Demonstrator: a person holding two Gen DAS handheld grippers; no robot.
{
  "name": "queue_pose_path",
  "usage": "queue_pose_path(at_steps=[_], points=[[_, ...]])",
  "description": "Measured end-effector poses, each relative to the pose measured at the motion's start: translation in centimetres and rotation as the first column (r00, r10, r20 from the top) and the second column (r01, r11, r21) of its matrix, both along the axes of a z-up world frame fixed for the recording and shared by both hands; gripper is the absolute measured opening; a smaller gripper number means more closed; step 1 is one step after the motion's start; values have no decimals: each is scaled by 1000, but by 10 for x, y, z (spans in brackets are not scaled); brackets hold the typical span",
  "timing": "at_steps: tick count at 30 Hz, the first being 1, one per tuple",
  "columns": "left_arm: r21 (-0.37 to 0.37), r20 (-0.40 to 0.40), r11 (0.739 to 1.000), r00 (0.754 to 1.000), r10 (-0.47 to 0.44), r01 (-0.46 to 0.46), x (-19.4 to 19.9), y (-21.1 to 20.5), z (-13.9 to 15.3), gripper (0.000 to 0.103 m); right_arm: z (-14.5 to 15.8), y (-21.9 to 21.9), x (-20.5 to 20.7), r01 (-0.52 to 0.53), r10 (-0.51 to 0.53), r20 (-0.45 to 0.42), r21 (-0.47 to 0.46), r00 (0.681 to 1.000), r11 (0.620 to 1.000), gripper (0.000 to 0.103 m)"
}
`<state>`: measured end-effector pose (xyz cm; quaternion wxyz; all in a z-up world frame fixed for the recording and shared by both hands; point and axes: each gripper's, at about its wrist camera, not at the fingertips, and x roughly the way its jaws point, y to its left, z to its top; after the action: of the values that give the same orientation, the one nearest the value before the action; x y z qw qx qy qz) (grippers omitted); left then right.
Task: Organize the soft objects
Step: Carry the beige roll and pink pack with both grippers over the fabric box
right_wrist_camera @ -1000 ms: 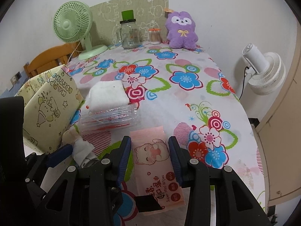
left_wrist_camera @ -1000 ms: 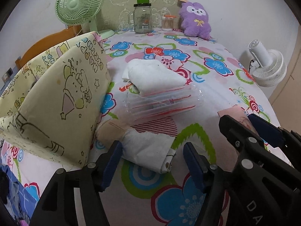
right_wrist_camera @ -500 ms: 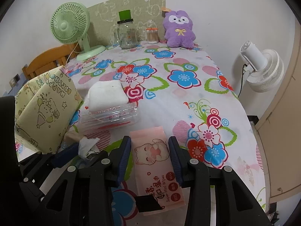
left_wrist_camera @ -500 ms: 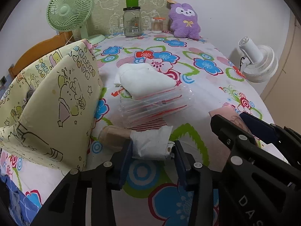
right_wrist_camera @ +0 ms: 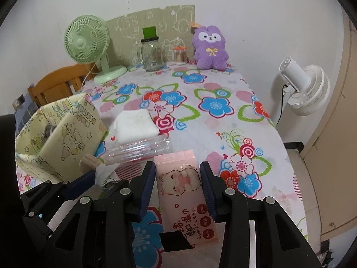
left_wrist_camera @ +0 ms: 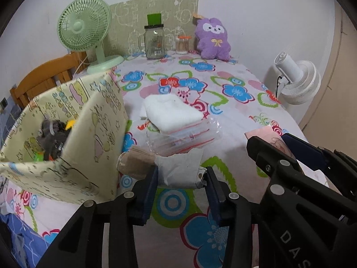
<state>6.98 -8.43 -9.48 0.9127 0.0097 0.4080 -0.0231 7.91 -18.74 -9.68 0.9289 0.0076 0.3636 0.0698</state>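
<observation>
Home: plush toy [right_wrist_camera: 210,48], floral tablecloth [right_wrist_camera: 214,120]

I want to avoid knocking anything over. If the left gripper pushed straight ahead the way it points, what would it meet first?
Probably the stack of clear bags under the folded white towel, just beyond the wrapped bundle that the left gripper holds; depth is uncertain.

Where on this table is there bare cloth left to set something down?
Free: the floral cloth between the folded white towel and the back row, purple plush and glass jar; also the right side toward the white fan. Crowded: the near left, where yellow fabric bin, clear pouches and both grippers bunch.
</observation>
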Motion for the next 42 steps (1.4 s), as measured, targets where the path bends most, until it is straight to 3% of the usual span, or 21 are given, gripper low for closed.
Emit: queue_pose_path(at_steps=[25, 42], points=[[27, 160, 999, 986, -47, 43, -17, 30, 82, 42, 80, 31, -25, -2, 3, 143, -5, 990, 1000, 44], [38, 202, 999, 979, -10, 3, -2, 89, 99, 42, 99, 93, -7, -68, 71, 162, -25, 984, 997, 44]])
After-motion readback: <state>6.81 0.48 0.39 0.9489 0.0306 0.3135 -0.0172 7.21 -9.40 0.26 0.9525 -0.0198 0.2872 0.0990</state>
